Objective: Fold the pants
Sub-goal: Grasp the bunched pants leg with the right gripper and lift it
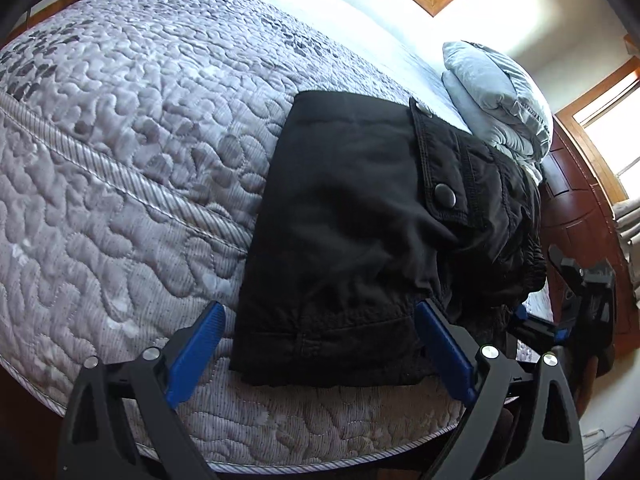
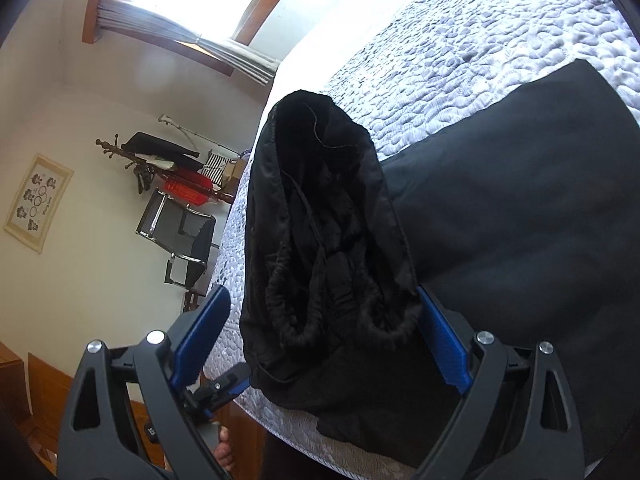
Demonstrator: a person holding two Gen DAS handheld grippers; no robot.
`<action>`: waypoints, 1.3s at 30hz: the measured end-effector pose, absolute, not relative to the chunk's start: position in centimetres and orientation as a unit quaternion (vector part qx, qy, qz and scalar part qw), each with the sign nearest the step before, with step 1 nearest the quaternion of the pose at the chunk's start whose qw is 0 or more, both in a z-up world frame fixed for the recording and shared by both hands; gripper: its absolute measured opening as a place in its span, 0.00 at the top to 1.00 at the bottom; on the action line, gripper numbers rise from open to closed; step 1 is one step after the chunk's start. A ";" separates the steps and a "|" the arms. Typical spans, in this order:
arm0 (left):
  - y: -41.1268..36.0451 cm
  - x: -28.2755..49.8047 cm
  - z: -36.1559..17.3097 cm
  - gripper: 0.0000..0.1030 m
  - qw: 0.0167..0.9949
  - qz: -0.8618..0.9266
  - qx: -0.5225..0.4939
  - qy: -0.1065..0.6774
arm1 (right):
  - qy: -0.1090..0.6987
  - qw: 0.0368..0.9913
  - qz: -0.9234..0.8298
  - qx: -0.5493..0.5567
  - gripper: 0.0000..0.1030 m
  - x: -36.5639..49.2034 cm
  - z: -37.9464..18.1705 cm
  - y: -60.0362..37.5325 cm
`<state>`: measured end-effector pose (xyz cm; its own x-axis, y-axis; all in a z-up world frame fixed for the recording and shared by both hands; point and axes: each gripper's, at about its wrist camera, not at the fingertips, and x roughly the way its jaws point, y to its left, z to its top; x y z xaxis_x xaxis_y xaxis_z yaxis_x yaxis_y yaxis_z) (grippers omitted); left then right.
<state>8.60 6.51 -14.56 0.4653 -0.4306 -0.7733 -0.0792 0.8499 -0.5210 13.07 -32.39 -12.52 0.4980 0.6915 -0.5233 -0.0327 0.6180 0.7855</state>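
Pants of black fabric lay folded into a compact rectangle on the quilted mattress, close to its near edge, probably so both tools could reach them without stretching. A flapped pocket with a metal snap faced up on the pants, and the gathered waistband end bulged at the side of the pants nearest the right gripper, the thickest and least settled part of the bundle.

At the near edge of the pants the left gripper stood with its jaws spread wide, one blue pad beside the fabric and the other out over bare quilt; nothing was pinched, which suggested it was only lining up or letting go. By the waistband end of the pants the right gripper was likewise wide apart, straddling the bunched elastic without visibly clamping it, perhaps to press or tidy that lump.

Beyond the pants, toward the head of the mattress, sat a stack of folded pale grey clothing, likely finished pieces. Farther from the pants, off the mattress, were a chair, a wall poster and a red item; printing on both was too small to read. No brand or label showed on the pants.
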 end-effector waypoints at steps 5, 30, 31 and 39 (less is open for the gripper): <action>6.2 8.4 -15.0 0.05 0.812 -0.110 -0.256 0.514 | 0.448 0.782 0.226 0.369 0.18 14.0 -12.8 -31.7; 8.7 7.6 -15.1 0.04 0.803 -0.101 -0.290 0.511 | 0.419 0.774 0.285 0.380 0.75 13.6 -10.2 -31.1; 9.1 7.5 -15.0 0.04 0.804 -0.099 -0.293 0.509 | 0.417 0.772 0.290 0.382 0.76 13.6 -9.8 -30.9; 11.3 6.7 -14.5 0.04 0.803 -0.083 -0.320 0.495 | 0.396 0.775 0.328 0.368 0.76 13.4 -5.7 -29.7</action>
